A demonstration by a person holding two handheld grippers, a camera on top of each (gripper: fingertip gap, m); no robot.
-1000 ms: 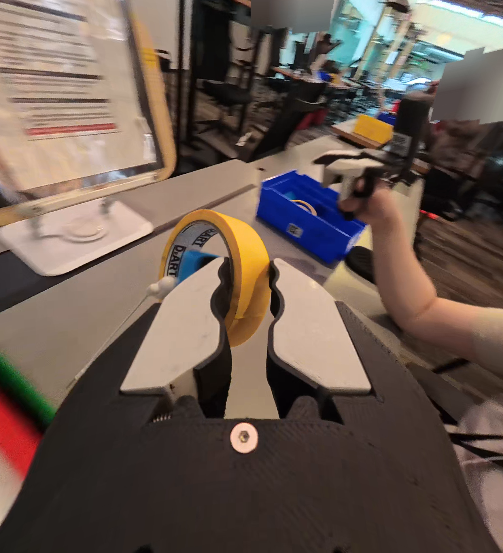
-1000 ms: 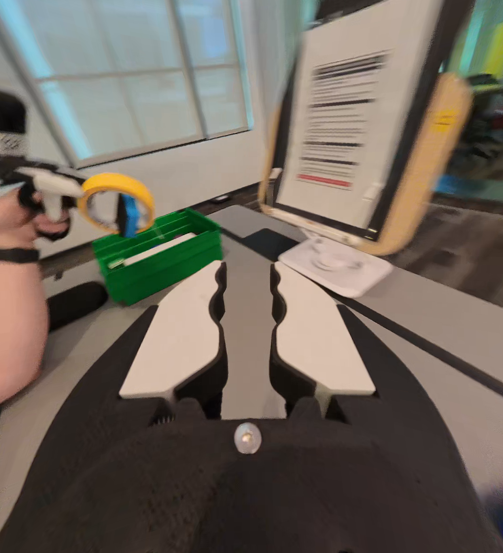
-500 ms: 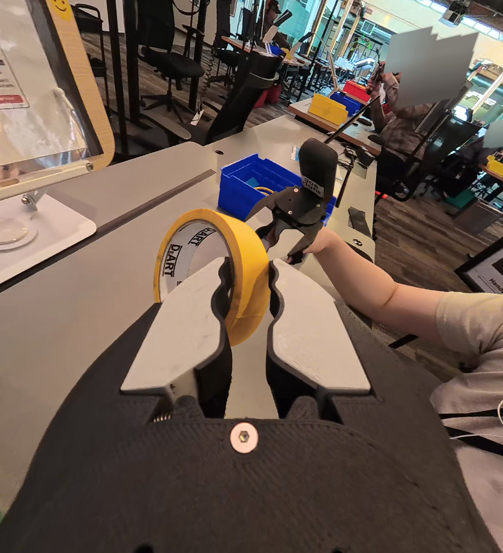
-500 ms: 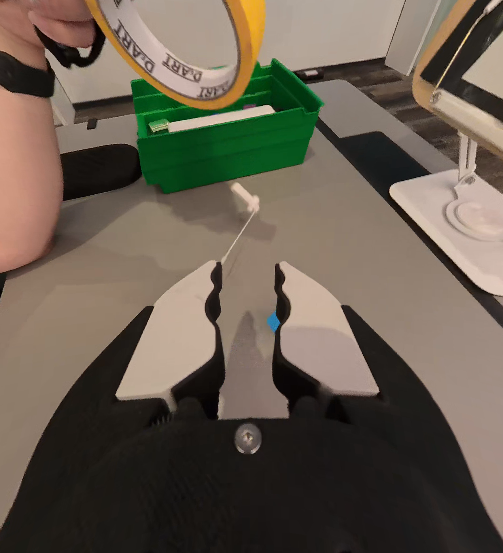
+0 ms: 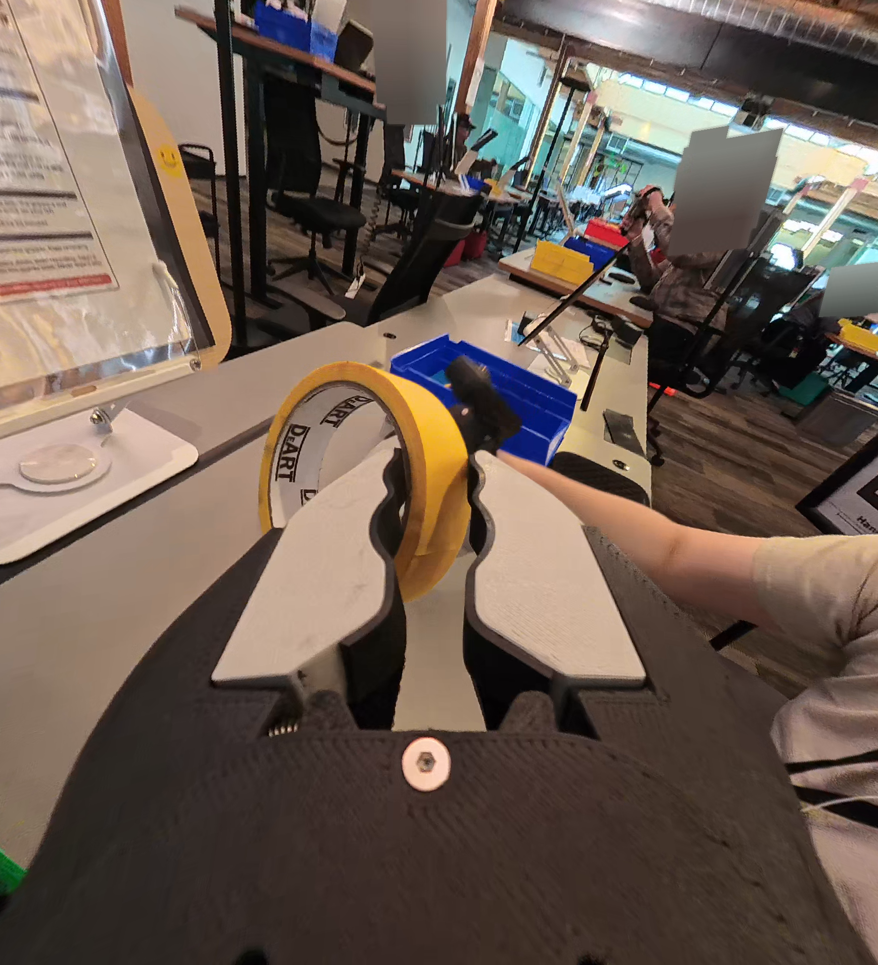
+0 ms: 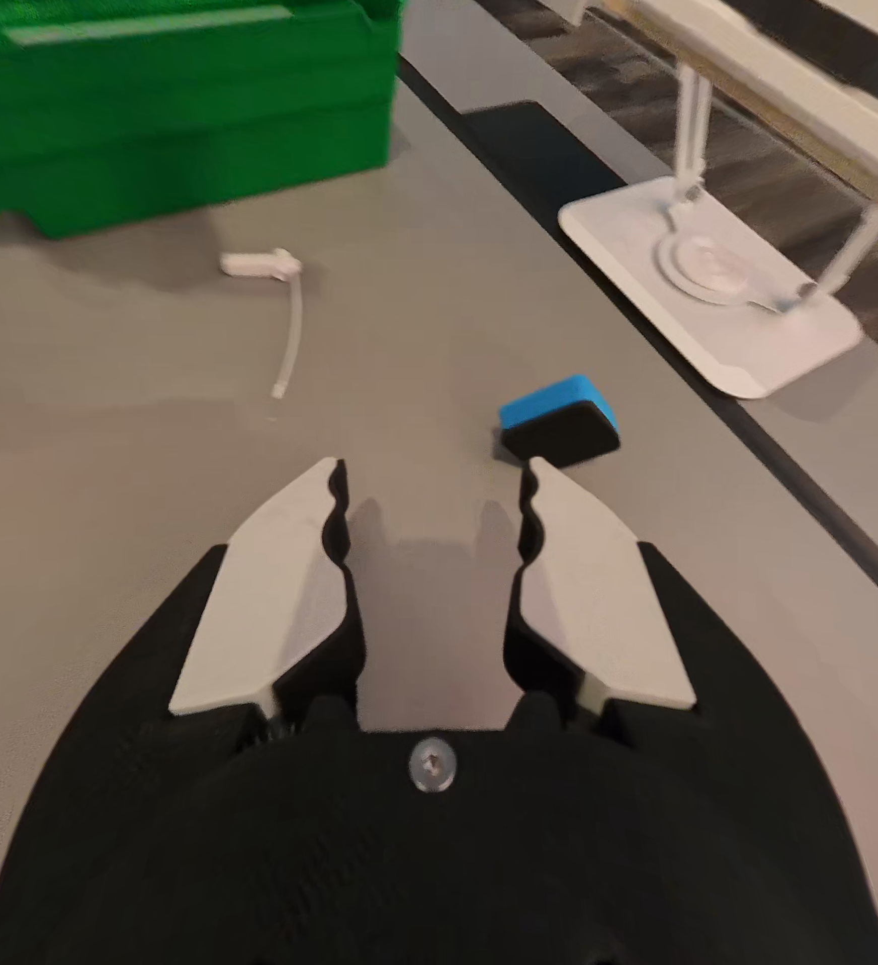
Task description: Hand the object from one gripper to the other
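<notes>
My left gripper (image 5: pixel 429 459) is shut on a yellow roll of tape (image 5: pixel 416 449) and holds it upright above the grey table (image 5: pixel 61 626). The right gripper shows behind the roll in the left wrist view (image 5: pixel 478 412), held by a bare arm, partly hidden by the tape. In the right wrist view my right gripper (image 6: pixel 432 470) is open and empty, pointing down at the table. A small blue and black block (image 6: pixel 559 431) lies on the table just beyond its right fingertip (image 6: pixel 541 478). The tape does not show in the right wrist view.
A green bin (image 6: pixel 165 104) stands at the far left, a blue bin (image 5: pixel 510 397) beyond the tape. A white stand (image 6: pixel 708 292) holds a framed sheet (image 5: pixel 34 183). A small white part with a thin tube (image 6: pixel 275 292) lies on the table. People sit at desks farther off. The tips of one gripper are about 25 cm away from the tips of the other.
My right gripper has opened wider and tipped down toward the table, near the blue block. The tape has left its view. My left gripper still holds the tape.
</notes>
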